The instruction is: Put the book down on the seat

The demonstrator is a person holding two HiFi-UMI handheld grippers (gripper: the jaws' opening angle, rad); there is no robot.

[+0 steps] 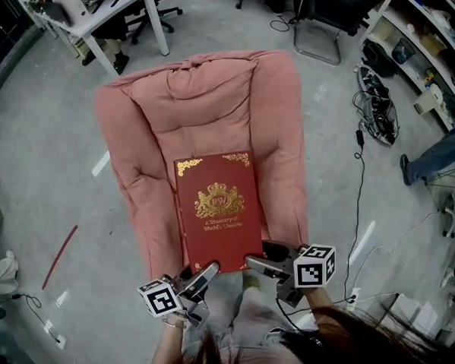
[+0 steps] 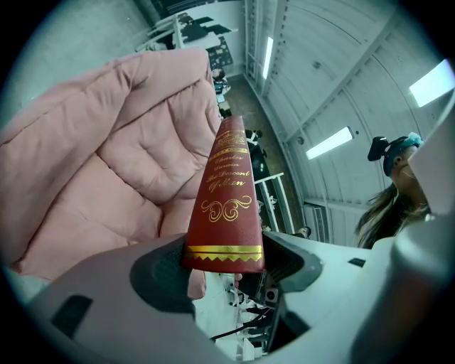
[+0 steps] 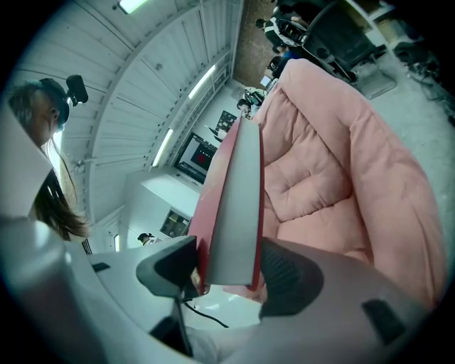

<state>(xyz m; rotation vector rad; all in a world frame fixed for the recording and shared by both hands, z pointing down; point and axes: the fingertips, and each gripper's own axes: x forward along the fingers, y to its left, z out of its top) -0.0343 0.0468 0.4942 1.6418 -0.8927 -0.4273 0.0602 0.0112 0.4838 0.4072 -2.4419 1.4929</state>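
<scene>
Head view: book (image 1: pixel 218 214) between hand-held grippers (image 1: pixel 205 275) (image 1: pixel 258 264)

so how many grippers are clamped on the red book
2. The left gripper holds the red gold-stamped hardback book at its near spine corner; the right gripper at its near page-edge corner.

right gripper (image 3: pixel 226 274): 2 jaws clamped on near end of red book (image 3: pixel 234 199), 1 pad on each cover, grey page block facing camera. Pink seat (image 3: pixel 334 163) right of and behind book. Person's hair (image 3: pixel 53 202) left of book.
</scene>
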